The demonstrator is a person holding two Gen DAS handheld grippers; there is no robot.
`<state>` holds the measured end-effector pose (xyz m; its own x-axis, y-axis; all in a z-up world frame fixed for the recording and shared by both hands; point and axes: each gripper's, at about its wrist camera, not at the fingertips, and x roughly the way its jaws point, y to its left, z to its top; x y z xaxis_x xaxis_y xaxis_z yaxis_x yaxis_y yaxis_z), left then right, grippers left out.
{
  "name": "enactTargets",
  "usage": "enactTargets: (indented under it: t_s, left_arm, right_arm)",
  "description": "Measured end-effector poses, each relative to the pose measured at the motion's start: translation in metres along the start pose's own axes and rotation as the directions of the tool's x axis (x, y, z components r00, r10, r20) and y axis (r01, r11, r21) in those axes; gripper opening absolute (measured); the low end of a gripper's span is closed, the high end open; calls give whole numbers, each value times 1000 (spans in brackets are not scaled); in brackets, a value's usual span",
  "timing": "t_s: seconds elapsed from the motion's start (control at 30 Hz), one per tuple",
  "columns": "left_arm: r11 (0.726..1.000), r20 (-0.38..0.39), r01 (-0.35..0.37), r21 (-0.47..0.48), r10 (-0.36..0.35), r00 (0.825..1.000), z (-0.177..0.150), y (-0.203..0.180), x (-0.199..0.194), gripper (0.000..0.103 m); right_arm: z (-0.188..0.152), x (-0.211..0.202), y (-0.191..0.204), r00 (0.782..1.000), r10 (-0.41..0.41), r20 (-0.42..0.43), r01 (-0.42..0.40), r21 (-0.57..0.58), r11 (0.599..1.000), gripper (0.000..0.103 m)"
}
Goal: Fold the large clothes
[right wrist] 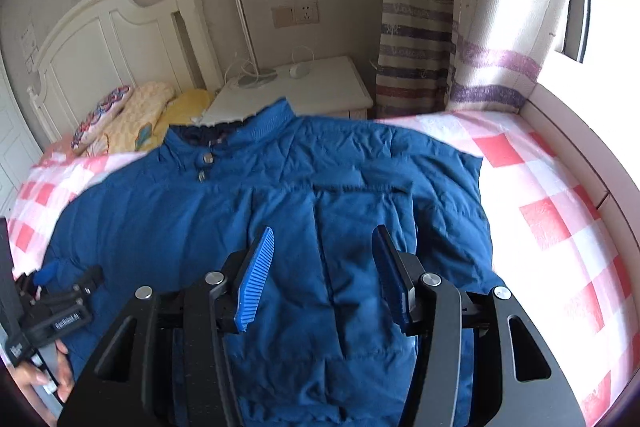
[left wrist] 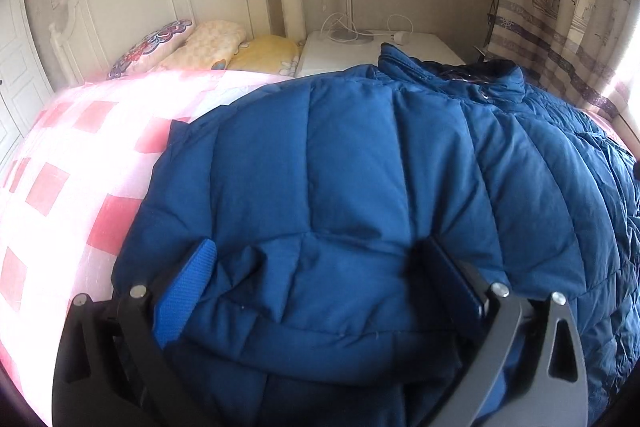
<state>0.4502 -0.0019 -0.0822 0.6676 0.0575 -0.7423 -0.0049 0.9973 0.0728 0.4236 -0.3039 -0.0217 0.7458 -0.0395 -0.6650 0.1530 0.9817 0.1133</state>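
Left gripper [left wrist: 316, 267]: its tongs stand as wide as I'd expect them to go, straddling a puffed ridge of the jacket [left wrist: 360, 167]; the pads don't look to be pinching it. If it closes from here it may catch only the slick outer shell, and the padding would slide out of the bite.

Right gripper [right wrist: 324, 267]: tongs about half apart, hovering over the jacket's front panel with nothing between the pads. Half a gap may be too narrow for quilted bulk; it could push the cloth ahead instead of taking it.

Hand [right wrist: 48, 375]: seen from the right camera, holding the left tool low at the jacket's near sleeve side. Pulling from one side only would likely drag the whole garment across the sheet.

Jacket: blue, padded, lying front up on the checked bedspread [left wrist: 72, 167], collar [right wrist: 240, 127] toward the far end. Its springy fill will probably reopen any fold not pressed down.

Nightstand [right wrist: 320, 87]: just beyond the collar, with a lamp [right wrist: 244, 27] and loose cable. A wide swing of a sleeve up there could snag them.
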Motion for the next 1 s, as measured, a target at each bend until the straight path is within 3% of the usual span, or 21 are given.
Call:
enactTargets:
  t_s: [0.1, 0.23, 0.3, 0.43, 0.5, 0.57, 0.63, 0.67, 0.7, 0.77, 0.9, 1.0]
  left_arm:
    - [1000, 0, 3, -3, -3, 1000, 2, -1, 0, 102]
    - [1000, 1, 6, -5, -6, 1000, 2, 1, 0, 102]
    - [1000, 1, 8, -6, -8, 1000, 2, 1, 0, 102]
    - [1000, 1, 4, -3, -4, 1000, 2, 0, 0, 102]
    - [1000, 1, 2, -1, -2, 1000, 2, 0, -1, 102]
    - [1000, 1, 3, -2, -3, 1000, 2, 0, -1, 102]
    - [1000, 1, 3, -2, -3, 1000, 2, 0, -1, 102]
    - [1000, 2, 4, -2, -4, 1000, 1, 0, -1, 102]
    - [1000, 3, 6, -2, -6, 1000, 2, 0, -1, 102]
    - [1000, 3, 7, -3, -7, 1000, 2, 0, -1, 102]
    - [999, 17, 31, -15, -31, 999, 2, 4, -7, 101]
    - [987, 73, 145, -72, -140, 987, 14, 16, -37, 101]
  right_arm:
    - [20, 16, 12, 1000, -2, -8, 2, -25, 1000, 54]
    - [8, 67, 27, 989, -74, -128, 55, -141, 988, 59]
    - [1, 70, 31, 991, -94, -97, 75, -183, 980, 59]
    - [13, 64, 31, 982, -117, -149, 92, -165, 982, 59]
    - [26, 54, 32, 987, -125, -103, 108, -152, 982, 60]
    - [34, 50, 31, 986, -162, -24, 157, -146, 977, 79]
    - [31, 72, 24, 973, -221, -64, 209, -155, 966, 81]
    - [25, 92, 19, 967, -211, -143, 188, -159, 969, 82]
    - [20, 101, 13, 969, -185, -162, 162, -146, 976, 84]
    - [22, 102, 5, 976, -148, -162, 132, -105, 986, 85]
    - [20, 104, 4, 977, -150, -150, 135, -110, 985, 86]
    - [19, 104, -1, 979, -130, -154, 118, -86, 989, 86]
